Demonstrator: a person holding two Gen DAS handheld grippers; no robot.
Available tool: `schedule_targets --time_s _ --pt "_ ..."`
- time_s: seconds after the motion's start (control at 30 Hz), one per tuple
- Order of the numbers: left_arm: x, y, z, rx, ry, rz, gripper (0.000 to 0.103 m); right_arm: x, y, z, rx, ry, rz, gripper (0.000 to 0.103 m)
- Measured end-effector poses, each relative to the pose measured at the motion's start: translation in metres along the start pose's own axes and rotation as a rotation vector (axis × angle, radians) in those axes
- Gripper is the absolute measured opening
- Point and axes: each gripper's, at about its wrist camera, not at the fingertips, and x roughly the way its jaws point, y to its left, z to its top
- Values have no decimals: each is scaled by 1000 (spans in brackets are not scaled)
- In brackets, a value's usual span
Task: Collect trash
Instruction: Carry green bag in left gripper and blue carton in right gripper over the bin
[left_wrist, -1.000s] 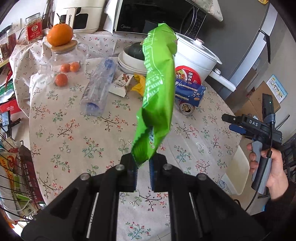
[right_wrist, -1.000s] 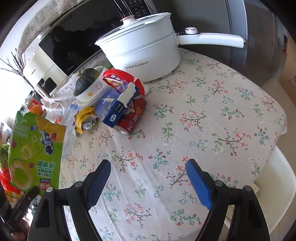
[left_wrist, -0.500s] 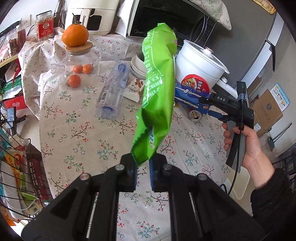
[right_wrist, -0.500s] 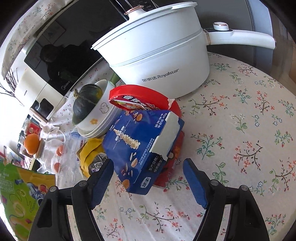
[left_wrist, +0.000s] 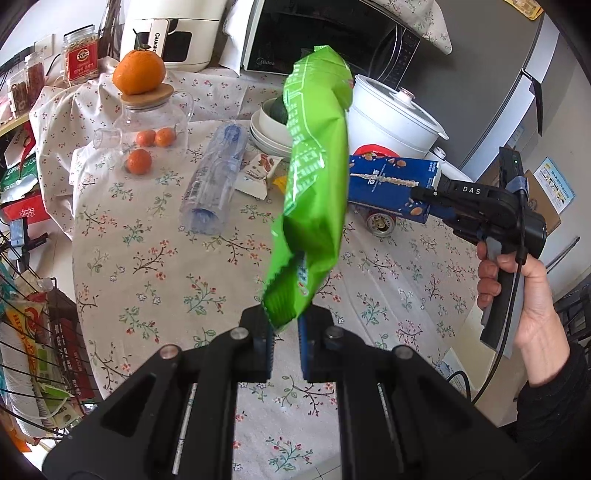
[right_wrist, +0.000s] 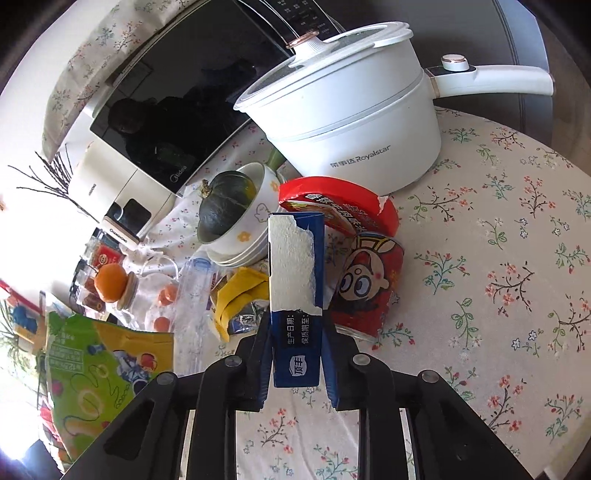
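Trash in both hands: blue snack box (right_wrist: 295, 325) runs lengthwise straight out from the right gripper (right_wrist: 295, 354), clamped above the red can (right_wrist: 369, 288); left gripper (left_wrist: 284, 332) pinches the green chip bag (left_wrist: 314, 184) upright

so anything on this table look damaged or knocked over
The blue box in the right gripper has a torn end flap showing white card. The clear plastic bottle lies on its side, and the red can beneath the box is tipped over.
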Motion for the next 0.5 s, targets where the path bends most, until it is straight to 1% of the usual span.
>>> schedule_targets --time_s 0.13,0.23,0.37,0.5 --pt "2 -7 -2 14 9 -7 12 -35 2 -7 -33 -14 13 24" --pt "3 -12 -3 18 15 -21 12 -62 -5 -14 -38 -33 24 24" --pt "4 -22 -5 26 21 -48 12 -95 -19 -24 -39 -51 11 24" --pt "6 -38 -8 56 30 -69 12 -121 -39 -37 -26 -67 -11 24"
